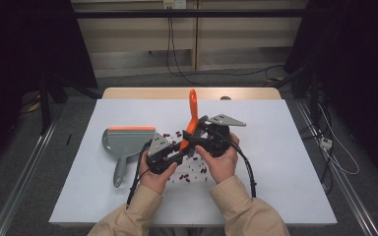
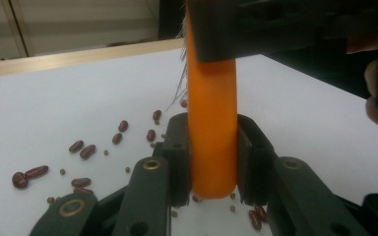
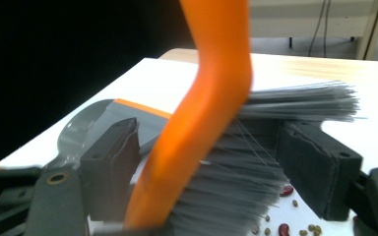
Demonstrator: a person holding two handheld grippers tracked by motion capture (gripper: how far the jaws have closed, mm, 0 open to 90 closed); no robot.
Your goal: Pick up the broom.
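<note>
An orange brush (image 1: pixel 192 115) with grey bristles stands tilted over the white table, its curved end pointing up and away. My left gripper (image 1: pixel 178 150) is shut on its lower orange part (image 2: pixel 211 132), with both pads tight against it. My right gripper (image 1: pixel 203 129) is open, its jaws standing wide on either side of the brush head. The grey bristles (image 3: pixel 256 162) lie between those jaws, with a gap to the right-hand pad (image 3: pixel 317 164). Dark red beans (image 1: pixel 192 174) and small green seeds are scattered on the table below both grippers.
A grey dustpan (image 1: pixel 128 140) with an orange lip lies to the left, handle toward the person. It shows behind the brush as the dustpan (image 3: pixel 103 118). More beans (image 2: pixel 81 150) lie left of the left gripper. The white tabletop (image 1: pixel 285 162) extends to the right.
</note>
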